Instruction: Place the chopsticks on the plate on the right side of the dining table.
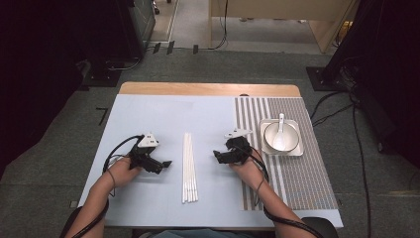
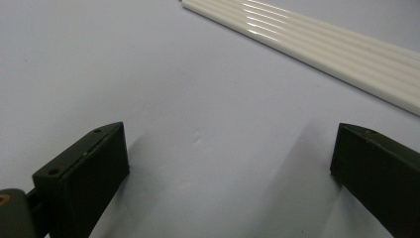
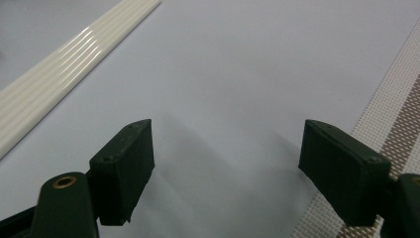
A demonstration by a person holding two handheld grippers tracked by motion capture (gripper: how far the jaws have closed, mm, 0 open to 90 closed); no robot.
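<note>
My left tongs (image 1: 167,163) and right tongs (image 1: 216,155), both released, empty, flank chopsticks (image 1: 189,167), which lie bundled mid-bench (image 1: 148,119), between tongs, for two-sided pickup, I judge. Bowl (image 1: 281,138) with spoon (image 1: 280,130) right of chopsticks, on mat (image 1: 297,173).

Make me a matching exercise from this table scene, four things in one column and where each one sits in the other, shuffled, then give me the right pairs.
Things:
1. white chopsticks
2. spoon
3. bowl
4. striped placemat

Places:
A. in the bowl
B. on the square plate
C. on the right part of the table
D. between the left gripper and the right gripper

Pairs: 1-D, 2-A, 3-B, 4-C
</note>
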